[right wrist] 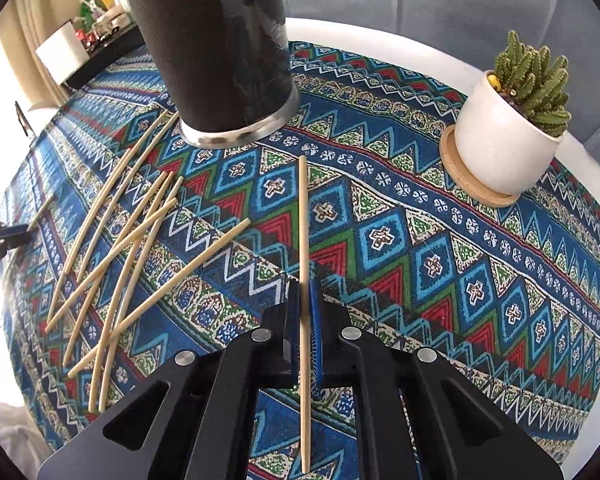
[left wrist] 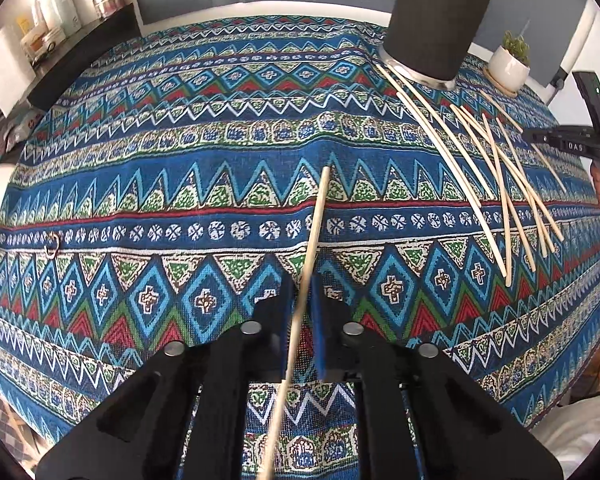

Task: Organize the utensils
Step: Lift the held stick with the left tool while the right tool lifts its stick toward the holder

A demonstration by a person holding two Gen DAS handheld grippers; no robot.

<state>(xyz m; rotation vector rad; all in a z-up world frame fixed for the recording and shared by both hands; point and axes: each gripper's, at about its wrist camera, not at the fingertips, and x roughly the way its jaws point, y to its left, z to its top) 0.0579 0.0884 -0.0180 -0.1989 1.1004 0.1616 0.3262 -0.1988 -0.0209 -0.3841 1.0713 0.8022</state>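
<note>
Chopsticks dominate the left wrist view. One pale wooden chopstick (left wrist: pixel 314 236) is clamped between the blue-padded fingers of the left gripper (left wrist: pixel 302 304), its tip reaching out over the blue patterned tablecloth (left wrist: pixel 160 184). At the far side stands a tall black cylindrical holder with a silver base (left wrist: pixel 436 20); its inside cannot be seen from here. A scatter of loose wooden chopsticks (left wrist: pixel 500 172) lies crossed on the cloth just in front of it, some nearly touching its base. Beyond sits a small cactus in a white ceramic pot (left wrist: pixel 510 62). At the right edge the other black gripper (left wrist: pixel 572 140) shows white lettering that seems to read "DAS".

From the right wrist view, the right gripper (right wrist: pixel 305 304) is closed on a second pale wooden chopstick (right wrist: pixel 303 240), which points toward the same black holder (right wrist: pixel 216 40), whose opening is again out of sight. The loose chopsticks (right wrist: pixel 120 248) lie fanned to the left. The white pot (right wrist: pixel 504 140) rests on a round wooden coaster (right wrist: pixel 460 178), well apart to the right.
</note>
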